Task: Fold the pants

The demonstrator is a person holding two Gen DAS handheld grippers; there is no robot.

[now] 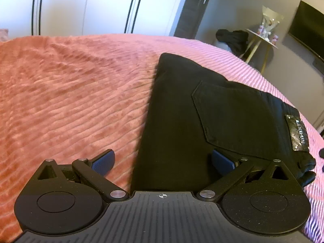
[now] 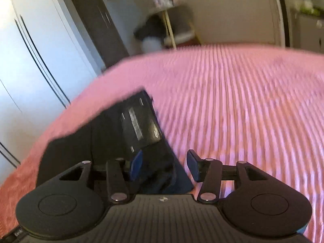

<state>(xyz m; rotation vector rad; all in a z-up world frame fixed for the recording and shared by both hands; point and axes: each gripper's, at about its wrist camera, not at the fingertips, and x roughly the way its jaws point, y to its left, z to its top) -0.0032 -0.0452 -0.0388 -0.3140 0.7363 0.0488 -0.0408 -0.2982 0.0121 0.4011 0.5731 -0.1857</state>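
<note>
The black pants lie folded into a compact block on the pink ribbed bedspread, toward the right side of the bed as the left-hand camera sees it. A back pocket faces up, and a shiny brand patch sits on the waistband at the right edge of the bundle.

The left gripper hangs over the near end of the pants with its tongs spread wide. One blue pad sits over bare bedspread to the left, the other is over the black cloth. Nothing is caught between them.

The right gripper is near the waistband corner of the pants. Its view is smeared, so the details are soft. Its tongs are parted, left pad over the dark fabric, right pad over the pink cover. Cloth shows in the gap, though neither pad seems to press on it; I cannot tell for certain whether the left pad touches it.

Beyond the far edge of the bed stand white wardrobe doors, a dark door, a small round side table with gold legs and a wrapped bouquet on it, and a dark screen on the right wall.
</note>
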